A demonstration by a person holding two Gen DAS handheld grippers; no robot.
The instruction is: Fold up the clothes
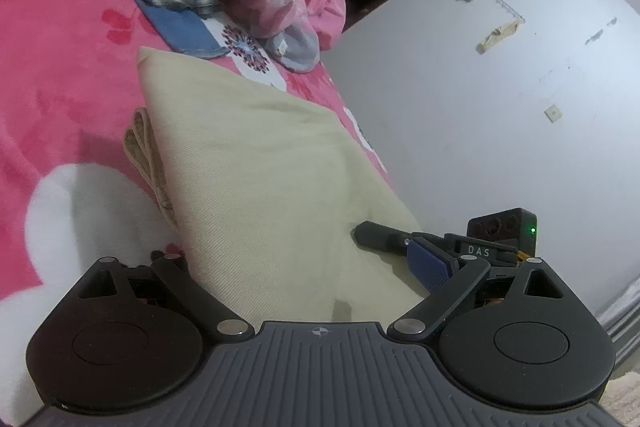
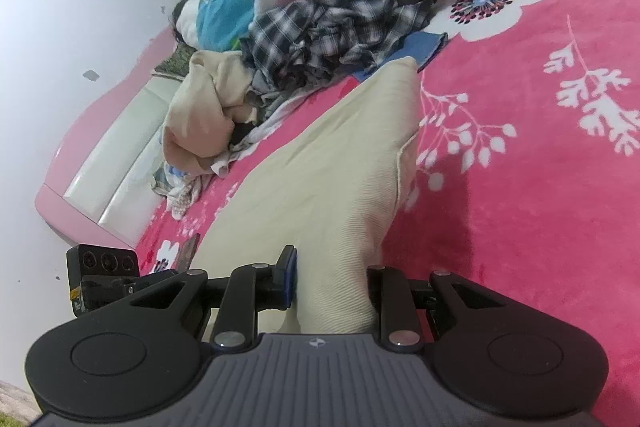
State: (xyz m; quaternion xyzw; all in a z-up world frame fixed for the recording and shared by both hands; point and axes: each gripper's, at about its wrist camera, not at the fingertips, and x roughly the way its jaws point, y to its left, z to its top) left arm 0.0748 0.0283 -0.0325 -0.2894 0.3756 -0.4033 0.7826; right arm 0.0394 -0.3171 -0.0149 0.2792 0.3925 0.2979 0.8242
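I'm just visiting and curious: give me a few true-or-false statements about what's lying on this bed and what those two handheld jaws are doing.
1. The right gripper has its jaws closed on the cream cloth. True.
2. The bed cover is plain blue. False: it is pink with white flowers.
3. A black-and-white checked shirt lies crumpled beyond the cream cloth. True.
4. The cream cloth lies untouched in the far pile. False: it stretches from the jaws across the bed.
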